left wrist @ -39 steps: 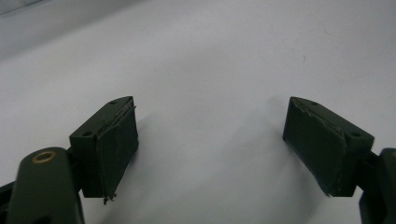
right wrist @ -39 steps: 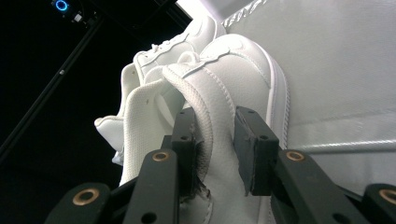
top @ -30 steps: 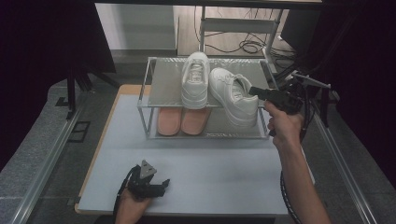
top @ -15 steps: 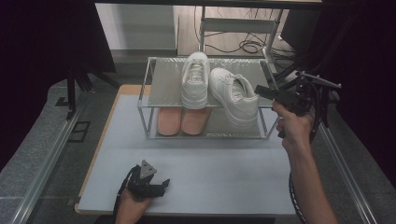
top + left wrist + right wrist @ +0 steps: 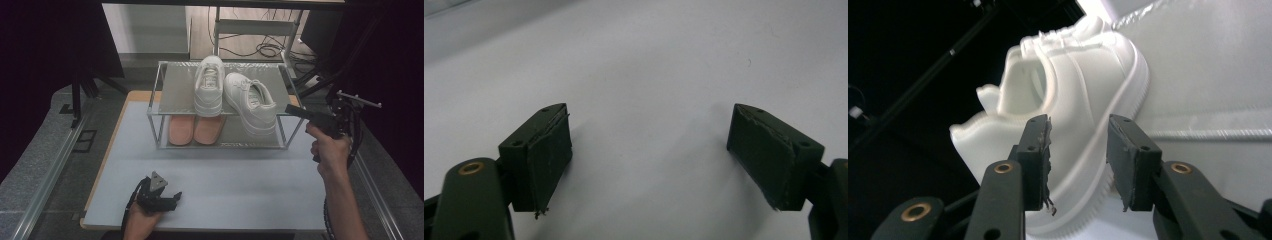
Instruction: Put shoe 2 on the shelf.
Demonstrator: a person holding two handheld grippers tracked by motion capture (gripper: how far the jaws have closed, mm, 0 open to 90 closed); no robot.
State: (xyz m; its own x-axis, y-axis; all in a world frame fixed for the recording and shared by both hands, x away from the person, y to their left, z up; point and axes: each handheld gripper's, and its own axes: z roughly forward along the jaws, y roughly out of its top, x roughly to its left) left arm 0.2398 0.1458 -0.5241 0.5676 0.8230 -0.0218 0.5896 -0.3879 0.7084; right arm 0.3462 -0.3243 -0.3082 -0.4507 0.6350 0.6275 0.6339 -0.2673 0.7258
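Two white sneakers stand on the top shelf of a wire-frame rack (image 5: 175, 85): one upright (image 5: 209, 85), the other (image 5: 250, 102) angled to its right, heel toward the rack's right end. A salmon-pink pair (image 5: 192, 129) lies on the lower shelf. My right gripper (image 5: 289, 108) hovers just off the rack's right end, level with the top shelf. In the right gripper view its jaws (image 5: 1078, 130) have just been closing and stand apart with nothing between them; the angled sneaker (image 5: 1083, 75) lies beyond. My left gripper (image 5: 175, 200) rests near the table's front edge, open (image 5: 649, 110) over bare table.
The pale table (image 5: 240, 185) extends in front of the rack. Cables (image 5: 260, 49) lie on the floor behind it. A dark stand (image 5: 75, 95) is at the left, slanted dark rods (image 5: 320, 80) at the right, and a metal rail (image 5: 45, 175) runs along the left.
My right gripper has drawn back to the right and slightly nearer, away from the angled sneaker's heel. The left gripper has stayed put.
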